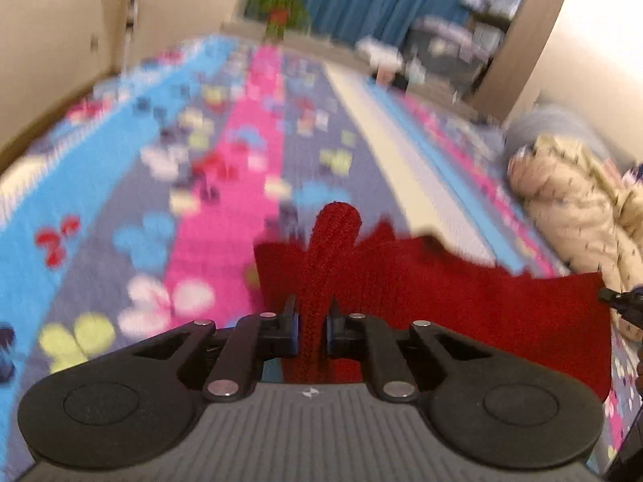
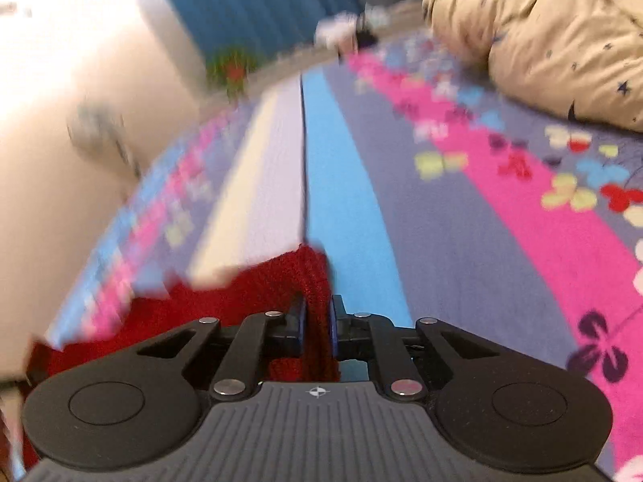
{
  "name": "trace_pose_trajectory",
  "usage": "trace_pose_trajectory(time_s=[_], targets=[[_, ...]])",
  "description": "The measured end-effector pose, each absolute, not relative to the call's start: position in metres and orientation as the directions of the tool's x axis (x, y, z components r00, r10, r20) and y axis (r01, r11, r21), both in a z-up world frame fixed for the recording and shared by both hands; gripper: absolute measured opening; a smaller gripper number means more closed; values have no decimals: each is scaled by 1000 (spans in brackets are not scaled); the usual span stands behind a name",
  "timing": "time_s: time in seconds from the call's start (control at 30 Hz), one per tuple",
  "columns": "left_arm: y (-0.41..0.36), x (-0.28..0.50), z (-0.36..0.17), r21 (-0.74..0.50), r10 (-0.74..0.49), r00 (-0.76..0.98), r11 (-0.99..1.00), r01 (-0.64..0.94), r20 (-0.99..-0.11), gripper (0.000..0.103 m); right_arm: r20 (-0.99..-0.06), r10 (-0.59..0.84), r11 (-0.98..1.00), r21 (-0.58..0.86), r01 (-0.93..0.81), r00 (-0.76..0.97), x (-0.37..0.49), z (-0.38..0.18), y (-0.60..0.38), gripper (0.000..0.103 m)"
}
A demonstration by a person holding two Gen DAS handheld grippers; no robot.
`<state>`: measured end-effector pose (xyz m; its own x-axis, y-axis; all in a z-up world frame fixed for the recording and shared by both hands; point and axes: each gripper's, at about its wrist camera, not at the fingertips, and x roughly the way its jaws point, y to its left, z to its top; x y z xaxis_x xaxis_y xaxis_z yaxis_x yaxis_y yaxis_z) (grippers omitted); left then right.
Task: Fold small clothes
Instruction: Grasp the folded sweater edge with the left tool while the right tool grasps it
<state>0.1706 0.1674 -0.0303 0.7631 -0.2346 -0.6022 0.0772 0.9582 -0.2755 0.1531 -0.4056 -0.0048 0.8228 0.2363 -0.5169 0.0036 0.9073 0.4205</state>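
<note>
1. Left gripper [image 1: 312, 323]: jaws clamped tight on a bunched fold of the red knit garment [image 1: 462, 301]!
2. Right gripper [image 2: 318, 323]: jaws pinched on another edge of it.
3. The garment spreads between both grippers, over the patterned bedspread [image 1: 241, 184].
4. Beige jacket [image 1: 578, 209] lies off to the side.

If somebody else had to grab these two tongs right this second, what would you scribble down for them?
Left tongs: shut on a bunched edge of the red knit garment.
Right tongs: shut on another bunched bit of the same garment.
The garment hangs between the two tongs, over the colourful patterned bedspread. A beige star-print jacket lies in a heap to the right, untouched.
Done: both edges gripped.
Left: no fold shows yet. Probably carry the held edge over, lay it flat, then finish folding. The pictures are blurred, so check the grip first.
</note>
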Motion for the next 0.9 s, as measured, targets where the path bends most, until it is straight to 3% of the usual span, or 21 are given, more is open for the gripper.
trace_pose_trajectory(time_s=[0.1, 0.27, 0.4, 0.47, 0.5, 0.63, 0.8, 0.9], targets=[[174, 171, -22, -260, -163, 827, 965, 20, -538, 12, -368, 217, 921, 384, -64, 904, 149, 19, -395, 11], [171, 186, -28, -236, -88, 852, 971, -43, -516, 12, -304, 137, 952, 305, -40, 943, 174, 24, -376, 11], [168, 212, -72, -157, -42, 733, 984, -89, -679, 14, -460, 74, 979, 204, 25, 885, 217, -13, -359, 12], [172, 216, -86, -142, -23, 676, 982, -121, -736, 31, -605, 61, 983, 174, 57, 794, 239, -42, -354, 18], [176, 215, -85, -152, -18, 676, 979, -139, -737, 32, -652, 36, 982, 162, 93, 757, 245, -53, -356, 24], [199, 201, -64, -297, -88, 697, 936, -186, -712, 46, -635, 87, 951, 283, 127, 768, 230, -42, -375, 48], [199, 181, -59, -396, -221, 588, 899, -187, -778, 58, -646, 221, 872, 467, 148, 731, 191, -36, -403, 49], [196, 157, -58, -394, -257, 533, 905, -159, -806, 60, -671, 262, 861, 488, 147, 694, 166, -35, -404, 53]])
